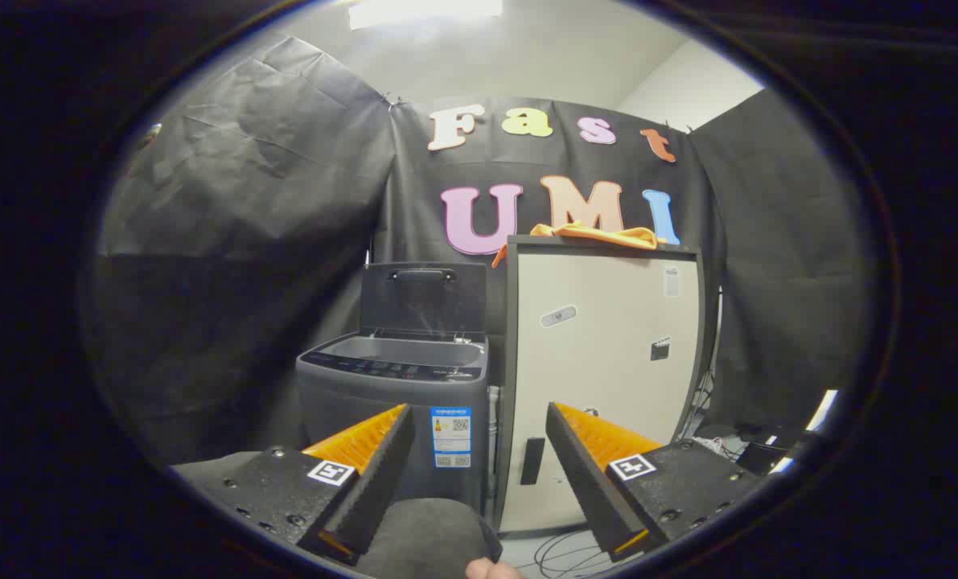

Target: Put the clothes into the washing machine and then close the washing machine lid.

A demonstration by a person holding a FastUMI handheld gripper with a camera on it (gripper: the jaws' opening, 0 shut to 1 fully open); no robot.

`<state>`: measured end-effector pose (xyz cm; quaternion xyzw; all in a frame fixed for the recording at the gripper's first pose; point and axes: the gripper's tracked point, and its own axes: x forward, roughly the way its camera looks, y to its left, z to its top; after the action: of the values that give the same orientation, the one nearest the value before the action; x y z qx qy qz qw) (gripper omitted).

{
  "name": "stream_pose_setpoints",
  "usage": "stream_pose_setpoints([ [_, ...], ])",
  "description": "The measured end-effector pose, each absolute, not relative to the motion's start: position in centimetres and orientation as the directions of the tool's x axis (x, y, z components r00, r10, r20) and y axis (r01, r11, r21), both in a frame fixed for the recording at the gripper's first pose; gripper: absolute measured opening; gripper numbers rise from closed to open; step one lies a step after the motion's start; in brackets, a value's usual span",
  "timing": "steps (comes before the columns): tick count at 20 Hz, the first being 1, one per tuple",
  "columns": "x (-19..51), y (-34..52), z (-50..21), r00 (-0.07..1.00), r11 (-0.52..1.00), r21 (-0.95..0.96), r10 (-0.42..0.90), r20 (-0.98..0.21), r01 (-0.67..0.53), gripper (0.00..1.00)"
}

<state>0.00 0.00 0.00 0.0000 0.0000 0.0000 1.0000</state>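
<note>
A grey top-loading washing machine [394,402] stands ahead of my fingers, its lid [424,297] raised upright at the back. An orange piece of clothing [599,235] lies crumpled on top of the tall white cabinet [607,354] just right of the machine, well beyond and above my fingertips. My gripper [479,412] is open with nothing between its fingers, still some way short of both the machine and the cabinet.
Black cloth walls close the booth behind and to both sides. Cables [563,555] lie on the floor at the cabinet's foot, and more gear [760,450] sits low at the right. A person's dark-clad knee [430,535] shows between my fingers at the bottom.
</note>
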Motion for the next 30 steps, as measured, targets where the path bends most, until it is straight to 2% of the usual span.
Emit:
stream_pose_setpoints([
  [24,0.1,0.5,0.7,1.0,0.999,-0.039,0.015,0.008,-0.015,0.99],
  [30,1.7,-1.2,3.1,1.0,1.0,-0.014,0.007,0.003,-0.007,0.99],
])
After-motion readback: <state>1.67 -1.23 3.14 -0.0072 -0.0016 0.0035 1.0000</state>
